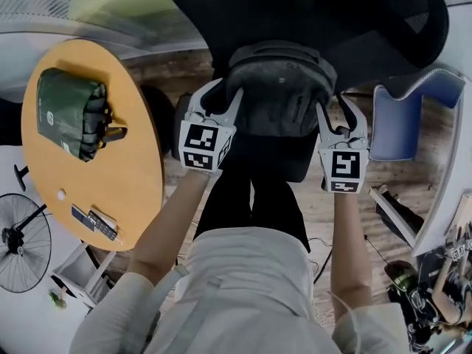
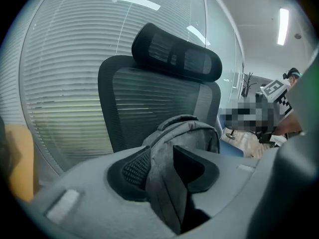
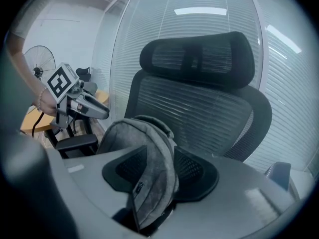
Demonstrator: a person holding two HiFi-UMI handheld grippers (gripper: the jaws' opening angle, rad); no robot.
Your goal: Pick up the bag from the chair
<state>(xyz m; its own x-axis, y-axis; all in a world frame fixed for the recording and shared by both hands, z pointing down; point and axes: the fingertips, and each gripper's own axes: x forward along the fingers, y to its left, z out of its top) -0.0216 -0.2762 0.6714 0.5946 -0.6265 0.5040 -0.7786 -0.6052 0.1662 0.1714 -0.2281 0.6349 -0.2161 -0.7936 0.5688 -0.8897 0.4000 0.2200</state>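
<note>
A grey backpack [image 1: 276, 87] sits upright on the seat of a black mesh office chair [image 1: 310, 13], against its backrest. My left gripper [image 1: 223, 94] is at the bag's left side and my right gripper [image 1: 338, 109] at its right side. In the left gripper view a grey fold of the bag [image 2: 184, 133] runs between the parted jaws of the left gripper [image 2: 162, 171], leaning on one pad with a dark gap beside the other. In the right gripper view a grey strap of the bag [image 3: 129, 138] lies loosely between the right gripper [image 3: 159, 171] and its spread pads.
A round wooden table [image 1: 140, 168] stands at the left with a dark green bag [image 1: 70, 113] on it. A floor fan [image 1: 22, 242] is below it. A blue seat [image 1: 402, 124] and cables are at the right. A glass wall with blinds [image 2: 65, 83] is behind the chair.
</note>
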